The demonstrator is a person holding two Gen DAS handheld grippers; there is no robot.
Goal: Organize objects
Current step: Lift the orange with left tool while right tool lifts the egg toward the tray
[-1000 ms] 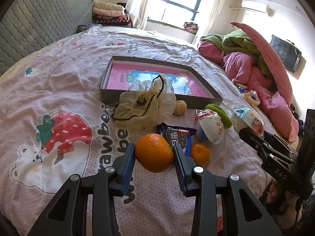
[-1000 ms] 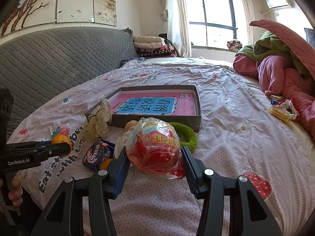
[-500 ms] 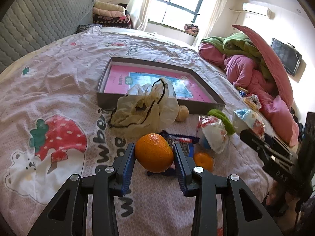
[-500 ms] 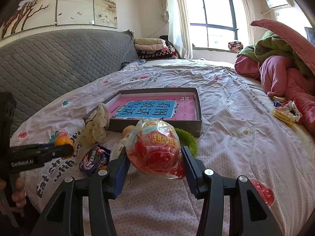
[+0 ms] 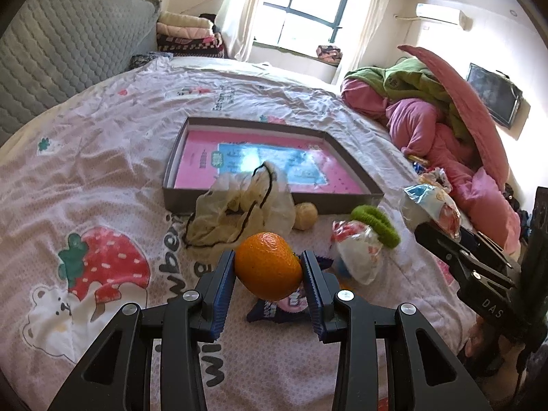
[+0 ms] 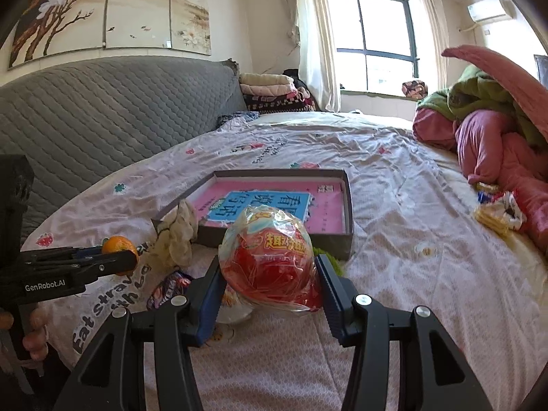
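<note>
From my remote feeds: location is a home bedroom. Evidence: large bed w/ strawberry-and-bear print sheet (image 5: 102, 171), grey quilted headboard (image 6: 102, 109), folded blankets stacked (image 6: 270, 89) by the curtained window (image 6: 373, 41). Heap of pink and green bedding (image 5: 438, 109) on the bed's right side. Wall-mounted AC unit (image 5: 441, 17), wall TV (image 5: 493, 99), blossom-painting panels (image 6: 109, 10) above headboard. Daylight, lived-in, domestic clutter throughout.

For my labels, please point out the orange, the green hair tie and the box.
orange (image 5: 267, 270): left wrist view, middle of peel.
green hair tie (image 5: 378, 221): left wrist view, upper loop.
box (image 5: 274, 202): left wrist view, near wall.
</note>
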